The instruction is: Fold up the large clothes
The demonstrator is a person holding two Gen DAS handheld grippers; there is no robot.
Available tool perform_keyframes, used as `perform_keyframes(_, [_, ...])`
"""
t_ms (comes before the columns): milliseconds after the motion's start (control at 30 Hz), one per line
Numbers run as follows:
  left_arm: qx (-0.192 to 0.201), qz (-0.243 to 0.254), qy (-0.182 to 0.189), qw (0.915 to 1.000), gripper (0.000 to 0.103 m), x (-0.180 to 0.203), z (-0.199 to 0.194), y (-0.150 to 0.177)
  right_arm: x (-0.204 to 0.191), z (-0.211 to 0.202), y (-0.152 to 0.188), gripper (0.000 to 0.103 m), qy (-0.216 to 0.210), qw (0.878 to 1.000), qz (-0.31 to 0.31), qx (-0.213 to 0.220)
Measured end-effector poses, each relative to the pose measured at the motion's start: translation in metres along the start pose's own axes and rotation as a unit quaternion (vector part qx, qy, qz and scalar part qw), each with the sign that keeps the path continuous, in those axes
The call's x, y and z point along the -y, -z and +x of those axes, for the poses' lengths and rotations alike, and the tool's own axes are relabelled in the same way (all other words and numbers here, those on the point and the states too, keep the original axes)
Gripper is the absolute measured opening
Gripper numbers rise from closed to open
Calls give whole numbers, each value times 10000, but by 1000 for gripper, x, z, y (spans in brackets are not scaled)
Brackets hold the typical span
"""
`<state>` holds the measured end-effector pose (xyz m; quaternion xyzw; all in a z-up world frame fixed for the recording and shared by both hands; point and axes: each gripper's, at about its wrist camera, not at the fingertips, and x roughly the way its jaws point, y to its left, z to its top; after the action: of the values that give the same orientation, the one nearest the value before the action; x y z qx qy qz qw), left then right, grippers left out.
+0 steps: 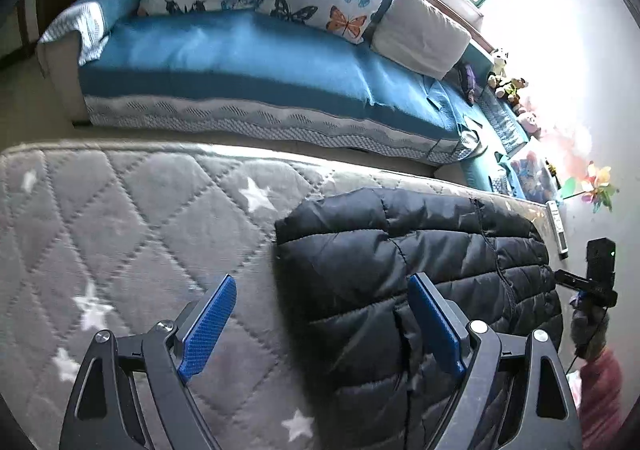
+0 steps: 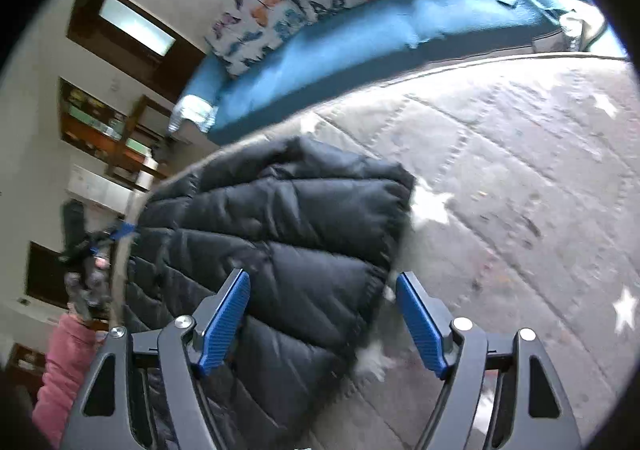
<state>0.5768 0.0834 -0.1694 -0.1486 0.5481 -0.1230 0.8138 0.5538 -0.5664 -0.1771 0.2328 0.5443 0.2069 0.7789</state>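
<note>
The black quilted jacket [image 1: 416,270] lies flat on the grey star-patterned mattress [image 1: 140,210], apparently already folded into a compact block, close to the mattress edge that runs beside the blue sofa [image 1: 240,50].

Left gripper [image 1: 322,326]: jaws wide, nothing between the pads. The jacket's left edge lies between its 2 fingers; 1 finger is over the quilting, the other over bare mattress. The jacket extends ahead and to the right of this gripper.

Right gripper [image 2: 322,320]: jaws wide, nothing held. The jacket's [image 2: 272,234] hemmed edge runs diagonally between its 2 fingers, with the bulk of the garment ahead and to its left.

Both grippers point steeply down at opposite sides of the jacket, so the garment lies between them. Neither is clearly nearer. Contact with the fabric cannot be determined.

Judgement: the next move depends on each jaw closing over its own edge.
</note>
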Motion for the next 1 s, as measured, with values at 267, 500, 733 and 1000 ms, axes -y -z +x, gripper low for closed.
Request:
perform_keyframes(267, [8,127,133,9998,55,28,36,2,8,6,-4,43,-520,9981,316,120])
perform_keyframes(500, [465,418,92,9980,15,69,0,11,-33,-32,2,24,-563,9970,-137,504])
perform_keyframes(733, [1160,951,254,9884,13,116,-113,44,-104,-107,40,21,-539,9889,-1058,893])
perform_keyframes(1000, [1971,1292,456,9708,13,143,-252,147,-166,-181,125,21,-316,9726,-1932,1252])
